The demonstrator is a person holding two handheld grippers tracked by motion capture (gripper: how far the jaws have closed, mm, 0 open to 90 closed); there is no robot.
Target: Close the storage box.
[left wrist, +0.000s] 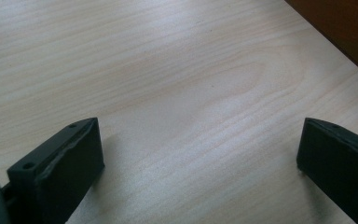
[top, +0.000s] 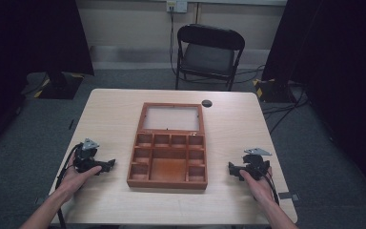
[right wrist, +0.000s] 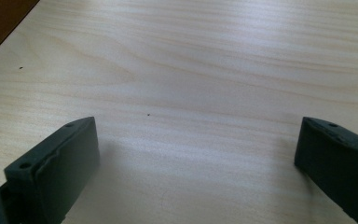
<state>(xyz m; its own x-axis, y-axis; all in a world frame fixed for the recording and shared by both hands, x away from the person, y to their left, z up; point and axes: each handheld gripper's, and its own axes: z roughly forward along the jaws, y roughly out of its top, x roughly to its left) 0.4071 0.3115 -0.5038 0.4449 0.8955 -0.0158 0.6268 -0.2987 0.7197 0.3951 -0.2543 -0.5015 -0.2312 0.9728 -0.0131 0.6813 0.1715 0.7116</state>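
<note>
On each side of the wooden box [top: 167, 151], the person holds a black gripper: the left gripper [top: 109, 165] and the right gripper [top: 232, 167] are both made of dark, angular parts, and each carries a grey three-cornered plate on top. A black cable trails from each one back along the forearm, and both forearms are bare, with no sleeve to see. In the left gripper view and the right gripper view the jaws are thick, flat black blocks with a matte surface, and small round screw holes are sunk into their upper edges.
</note>
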